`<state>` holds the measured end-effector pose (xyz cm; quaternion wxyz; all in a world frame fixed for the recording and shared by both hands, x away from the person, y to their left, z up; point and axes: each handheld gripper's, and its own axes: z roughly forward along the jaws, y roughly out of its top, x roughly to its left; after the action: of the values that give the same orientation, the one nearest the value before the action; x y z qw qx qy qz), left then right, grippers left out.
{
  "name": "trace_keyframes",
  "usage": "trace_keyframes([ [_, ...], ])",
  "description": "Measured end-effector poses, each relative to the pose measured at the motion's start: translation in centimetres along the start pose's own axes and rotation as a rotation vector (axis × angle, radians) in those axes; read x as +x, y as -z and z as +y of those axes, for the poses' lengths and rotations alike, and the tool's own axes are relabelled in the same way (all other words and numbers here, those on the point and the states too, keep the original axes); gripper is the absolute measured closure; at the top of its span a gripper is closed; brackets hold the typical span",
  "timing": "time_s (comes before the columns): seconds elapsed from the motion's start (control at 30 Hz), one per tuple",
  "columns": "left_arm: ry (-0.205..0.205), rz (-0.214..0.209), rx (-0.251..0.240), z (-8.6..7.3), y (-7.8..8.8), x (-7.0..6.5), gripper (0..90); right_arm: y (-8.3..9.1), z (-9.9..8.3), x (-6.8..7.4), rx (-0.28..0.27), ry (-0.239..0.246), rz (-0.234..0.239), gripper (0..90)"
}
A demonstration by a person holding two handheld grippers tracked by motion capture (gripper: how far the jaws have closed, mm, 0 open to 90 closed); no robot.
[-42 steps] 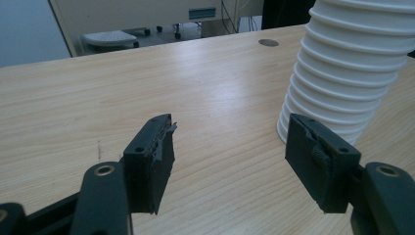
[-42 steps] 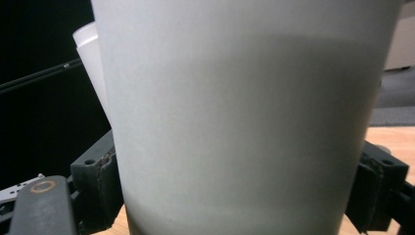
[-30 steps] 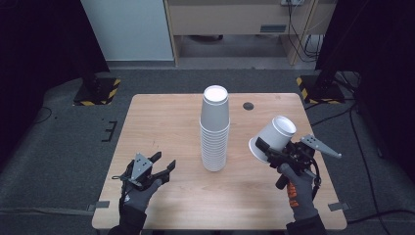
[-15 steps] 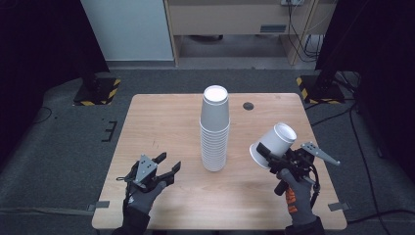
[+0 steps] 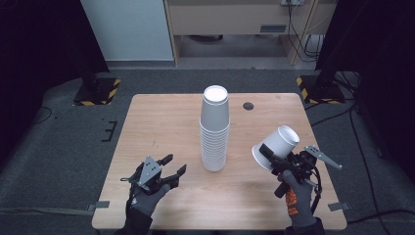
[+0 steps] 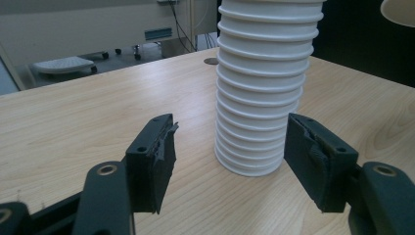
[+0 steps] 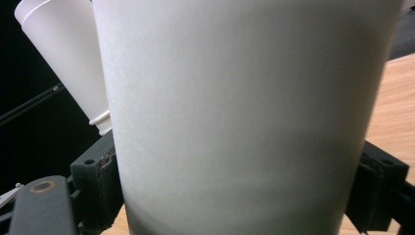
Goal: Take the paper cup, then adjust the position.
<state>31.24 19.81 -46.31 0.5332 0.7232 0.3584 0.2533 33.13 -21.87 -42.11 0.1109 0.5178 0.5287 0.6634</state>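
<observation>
Two grippers flank the cup stack [image 5: 215,129], which stands upside down at the table's [image 5: 161,122] centre. To the right of the stack, well apart, the right gripper [image 5: 274,159] is clamped on a single paper cup [image 5: 275,147], raised off the table, probably for adding to the stack. The cup's long axis is tilted, base up and away from the stack, mouth toward it. Left of the stack, the left gripper [image 5: 173,166] has its jaws apart and empty, aimed at the stack's base, likely to steady it.

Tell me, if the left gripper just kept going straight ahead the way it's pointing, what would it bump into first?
Probably the cup stack. The left gripper has open jaws aimed at its base, with bare table between; the gap is hard to judge.
</observation>
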Motion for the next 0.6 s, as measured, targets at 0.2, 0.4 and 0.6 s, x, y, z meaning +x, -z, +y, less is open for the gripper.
trace_keyframes([
  [0.2, -0.012, -0.023, 0.002, 0.1, -0.2, -0.6, 35.5, -0.1, -0.3, 0.0, -0.005, -0.028, 0.001, 14.5],
  [0.4, -0.024, -0.049, -0.002, 0.2, -0.5, -1.4, 36.1, -0.1, -0.5, -0.2, -0.005, -0.047, -0.004, 14.5],
  [0.6, -0.046, -0.080, -0.007, 0.4, -0.9, -2.5, 36.4, 0.0, -0.5, -0.2, -0.009, -0.076, 0.005, 14.4],
])
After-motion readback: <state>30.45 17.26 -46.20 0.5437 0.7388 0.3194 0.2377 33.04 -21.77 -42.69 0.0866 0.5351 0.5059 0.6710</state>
